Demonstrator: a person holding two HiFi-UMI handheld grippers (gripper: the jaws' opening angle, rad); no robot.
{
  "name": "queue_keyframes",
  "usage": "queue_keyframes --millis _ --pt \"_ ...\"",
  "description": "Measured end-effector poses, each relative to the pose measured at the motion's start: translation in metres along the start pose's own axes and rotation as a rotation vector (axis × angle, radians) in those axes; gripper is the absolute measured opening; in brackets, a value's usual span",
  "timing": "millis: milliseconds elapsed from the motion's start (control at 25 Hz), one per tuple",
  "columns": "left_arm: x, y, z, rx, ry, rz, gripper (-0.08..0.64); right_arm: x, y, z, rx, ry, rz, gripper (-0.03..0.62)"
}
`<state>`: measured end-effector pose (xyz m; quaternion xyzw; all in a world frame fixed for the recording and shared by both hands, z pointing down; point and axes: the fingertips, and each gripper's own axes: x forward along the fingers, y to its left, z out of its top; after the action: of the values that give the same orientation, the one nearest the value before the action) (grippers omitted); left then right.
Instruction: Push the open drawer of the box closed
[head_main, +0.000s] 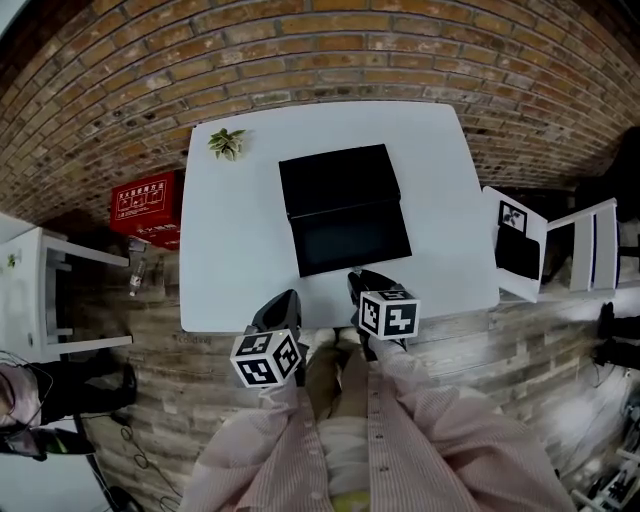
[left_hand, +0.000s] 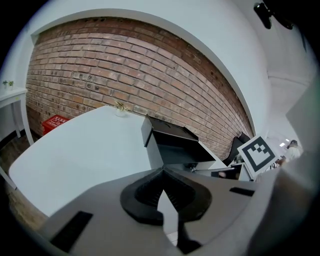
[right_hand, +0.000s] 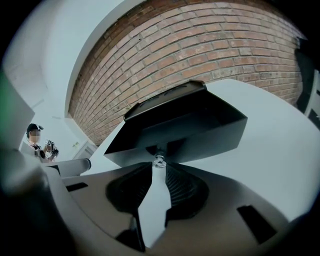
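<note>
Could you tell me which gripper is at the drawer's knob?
The right gripper: its tips pinch the drawer's metal knob; the left gripper hovers shut, clear of the box.

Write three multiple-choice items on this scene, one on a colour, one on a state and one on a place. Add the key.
1. The box on the table is: A black; B red; C white.
2. Its drawer is: A shut; B pulled out; C removed.
3. The plant stands: A on the box; B in the drawer; C at the table's far left corner.
Key: 1 A, the head view shows it black. 2 B, its open tray juts from the box. 3 C, it sits by the far left edge.
</note>
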<state>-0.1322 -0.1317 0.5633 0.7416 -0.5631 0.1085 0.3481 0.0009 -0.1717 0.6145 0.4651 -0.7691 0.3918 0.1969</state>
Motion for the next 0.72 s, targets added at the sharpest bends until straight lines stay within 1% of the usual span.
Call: queue_keyframes --millis 40,720 --pt "0.0011 -0.0005 -0.0004 0.000 0.003 -0.005 -0.005 0.0000 -0.0015 -0.0001 -0.003 0.000 -0.010 0.079" --pt "0.0040 0.0079 0.0008 -0.019 0.013 -0.035 -0.005 -0.0017 -0.0010 0.0048 -0.016 -0.008 -0.042 0.073"
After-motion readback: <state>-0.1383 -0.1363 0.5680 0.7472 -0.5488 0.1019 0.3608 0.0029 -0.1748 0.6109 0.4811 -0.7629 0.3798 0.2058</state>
